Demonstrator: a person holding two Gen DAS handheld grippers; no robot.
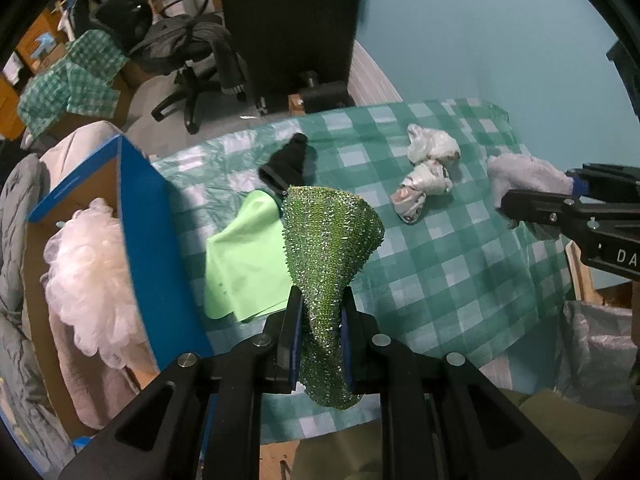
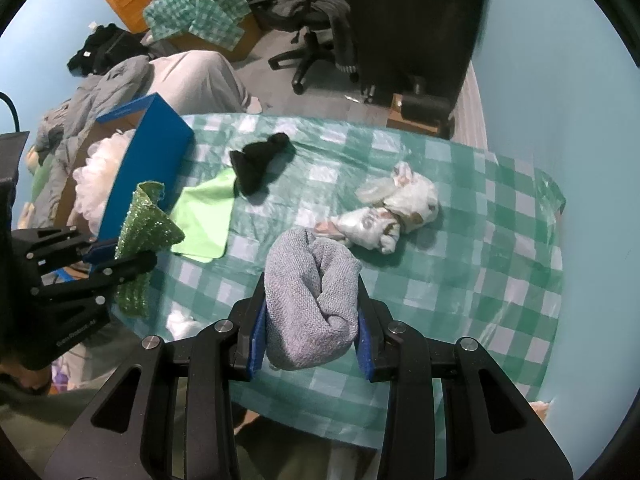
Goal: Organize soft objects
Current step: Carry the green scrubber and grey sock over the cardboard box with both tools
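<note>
My left gripper point(image 1: 320, 312) is shut on a sparkly green scrub cloth point(image 1: 330, 240) and holds it above the checked table, beside the blue-walled cardboard box point(image 1: 152, 216). It also shows in the right wrist view point(image 2: 138, 236). My right gripper point(image 2: 312, 308) is shut on a rolled grey towel point(image 2: 310, 292) above the table's near edge. On the table lie a light green cloth point(image 2: 206, 216), a black sock point(image 2: 258, 160) and a white patterned bundle point(image 2: 390, 216). A white mesh pouf point(image 1: 86, 264) sits inside the box.
The table wears a green checked cover point(image 2: 460, 280). Piled bedding and clothes point(image 2: 132, 80) lie left of the box. An office chair point(image 2: 316, 24) and a dark cabinet point(image 2: 412, 20) stand beyond the table. A teal wall point(image 2: 560, 80) runs along the right.
</note>
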